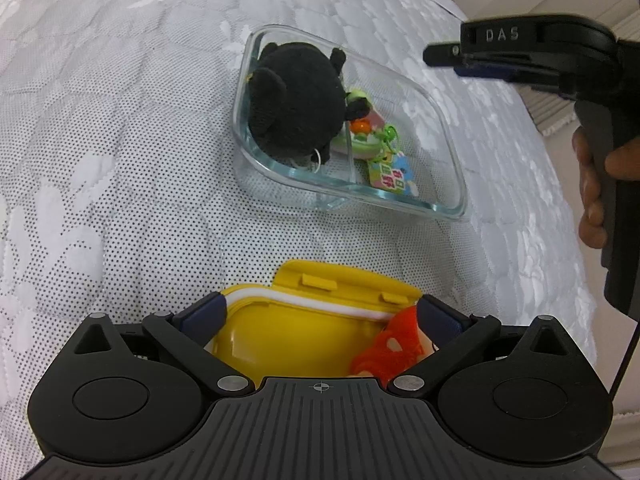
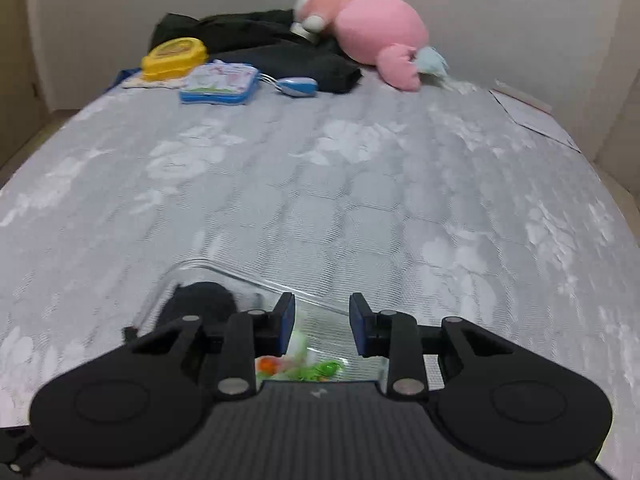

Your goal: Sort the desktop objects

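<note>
My left gripper is shut on an open yellow box, its pads on the box's two sides. An orange-red toy lies inside the box by the right pad. Farther out stands a divided glass container. It holds a black plush in one compartment and small colourful charms in the other. My right gripper, held by a hand, hovers above the container's right side. In the right wrist view my right gripper is open and empty, above the container and the charms.
Everything sits on a grey quilted mattress. At its far end lie a closed yellow box, a blue-edged pouch, a blue-handled utensil, black clothing and a pink plush. Papers lie at the right edge.
</note>
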Action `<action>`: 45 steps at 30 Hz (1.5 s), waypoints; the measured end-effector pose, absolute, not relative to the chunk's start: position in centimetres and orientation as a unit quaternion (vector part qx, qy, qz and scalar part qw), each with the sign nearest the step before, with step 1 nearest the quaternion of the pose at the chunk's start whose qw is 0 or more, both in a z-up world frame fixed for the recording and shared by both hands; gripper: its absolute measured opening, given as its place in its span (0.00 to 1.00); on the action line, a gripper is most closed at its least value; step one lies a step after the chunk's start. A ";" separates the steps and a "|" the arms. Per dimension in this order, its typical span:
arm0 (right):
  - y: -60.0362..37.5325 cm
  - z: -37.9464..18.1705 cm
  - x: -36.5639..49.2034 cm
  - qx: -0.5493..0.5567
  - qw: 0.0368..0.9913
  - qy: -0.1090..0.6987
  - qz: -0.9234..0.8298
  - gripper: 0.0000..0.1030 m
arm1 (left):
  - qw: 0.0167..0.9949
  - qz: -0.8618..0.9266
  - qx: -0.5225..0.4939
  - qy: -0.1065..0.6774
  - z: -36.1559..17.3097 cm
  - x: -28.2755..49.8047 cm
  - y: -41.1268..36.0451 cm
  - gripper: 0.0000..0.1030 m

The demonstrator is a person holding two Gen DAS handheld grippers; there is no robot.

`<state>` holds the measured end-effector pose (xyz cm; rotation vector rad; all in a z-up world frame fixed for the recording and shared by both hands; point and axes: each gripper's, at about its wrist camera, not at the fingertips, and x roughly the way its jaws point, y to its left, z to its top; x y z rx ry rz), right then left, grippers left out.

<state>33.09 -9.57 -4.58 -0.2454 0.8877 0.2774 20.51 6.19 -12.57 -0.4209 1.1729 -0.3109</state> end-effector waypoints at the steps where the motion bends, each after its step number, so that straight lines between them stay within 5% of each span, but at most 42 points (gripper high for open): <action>1: -9.8 -4.9 33.3 -0.108 0.884 0.435 0.133 0.32 | 0.801 -0.145 -0.198 0.547 -12.6 20.5 6.2 1.00; 8: -9.5 -8.3 33.2 -0.078 0.850 0.496 0.160 0.33 | 0.800 -0.146 -0.198 0.547 -12.8 20.6 6.2 1.00; 25: -6.7 -11.3 32.1 -0.232 0.846 0.465 0.118 0.36 | 0.800 -0.146 -0.192 0.549 -12.9 20.7 6.2 1.00; 34: -10.5 -5.0 33.3 -0.107 0.875 0.457 0.116 0.43 | 0.800 -0.146 -0.194 0.548 -12.6 20.6 6.1 1.00; 45: -9.2 -6.7 33.4 -0.061 0.830 0.541 0.121 0.45 | 0.800 -0.146 -0.192 0.549 -12.5 20.4 6.1 1.00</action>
